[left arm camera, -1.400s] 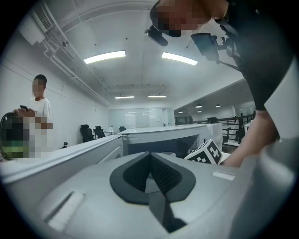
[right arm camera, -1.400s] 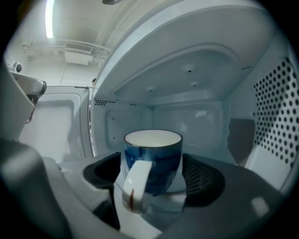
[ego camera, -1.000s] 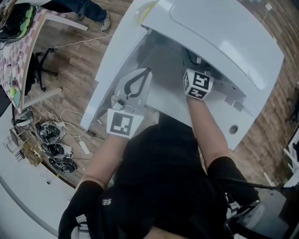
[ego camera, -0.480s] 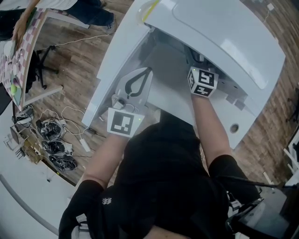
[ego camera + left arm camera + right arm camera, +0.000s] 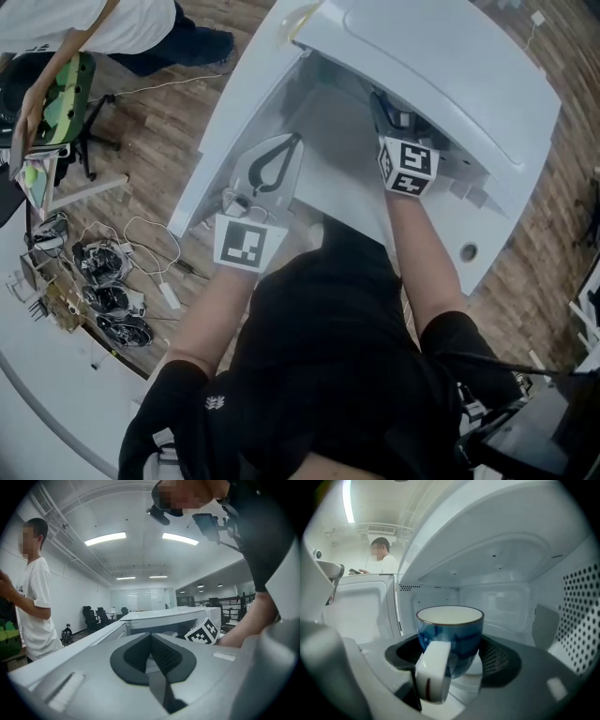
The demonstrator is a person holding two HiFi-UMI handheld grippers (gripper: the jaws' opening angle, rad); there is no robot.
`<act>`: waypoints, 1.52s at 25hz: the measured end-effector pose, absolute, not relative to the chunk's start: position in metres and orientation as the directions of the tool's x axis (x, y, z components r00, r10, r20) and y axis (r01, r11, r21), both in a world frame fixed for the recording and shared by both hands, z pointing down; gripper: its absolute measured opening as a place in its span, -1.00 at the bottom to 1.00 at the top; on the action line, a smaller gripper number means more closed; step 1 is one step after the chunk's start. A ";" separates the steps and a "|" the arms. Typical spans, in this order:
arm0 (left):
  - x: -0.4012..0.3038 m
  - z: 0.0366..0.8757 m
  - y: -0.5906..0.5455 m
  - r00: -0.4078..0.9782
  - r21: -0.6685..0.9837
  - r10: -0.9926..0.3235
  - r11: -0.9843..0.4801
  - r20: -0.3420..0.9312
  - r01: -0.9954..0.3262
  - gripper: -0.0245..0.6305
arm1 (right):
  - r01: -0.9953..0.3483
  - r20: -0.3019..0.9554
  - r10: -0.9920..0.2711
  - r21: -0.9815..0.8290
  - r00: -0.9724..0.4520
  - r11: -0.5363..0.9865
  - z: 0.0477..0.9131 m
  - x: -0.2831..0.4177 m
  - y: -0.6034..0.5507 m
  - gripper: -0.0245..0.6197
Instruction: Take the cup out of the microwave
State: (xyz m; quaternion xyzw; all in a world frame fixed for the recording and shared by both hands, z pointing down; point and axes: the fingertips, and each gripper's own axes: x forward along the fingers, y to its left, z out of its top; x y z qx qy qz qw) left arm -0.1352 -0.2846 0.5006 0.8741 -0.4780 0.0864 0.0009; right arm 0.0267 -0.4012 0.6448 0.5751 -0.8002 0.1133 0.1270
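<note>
- Blue-glazed cup (image 5: 451, 629), cream inside, white handle facing outward; it sits inside the microwave (image 5: 506, 559) cavity, near the front.
- right gripper (image 5: 451, 654) clamped wide across the cup body, one pad on each side (handle left free).
- Next: keep the cup level, draw it straight back, and clear the cavity roof and door edge before any tilt.
- left gripper (image 5: 151, 654) clenched on nothing, outside the cavity.
</note>
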 end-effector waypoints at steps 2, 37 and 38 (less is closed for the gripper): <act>-0.136 0.495 -0.275 0.526 -0.083 -0.837 -0.540 0.149 -0.837 -0.91 | -0.948 0.335 -0.890 -0.035 -0.310 0.317 0.640 0.026 -0.389 0.25; -0.127 0.409 -0.169 0.499 -0.157 -0.866 -0.496 0.019 -0.854 -0.91 | -0.915 0.264 -0.880 -0.020 -0.395 0.404 0.537 0.026 -0.264 0.25; -0.127 0.407 -0.169 0.499 -0.157 -0.867 -0.495 0.016 -0.855 -0.91 | -0.915 0.262 -0.881 -0.017 -0.393 0.403 0.534 0.028 -0.263 0.25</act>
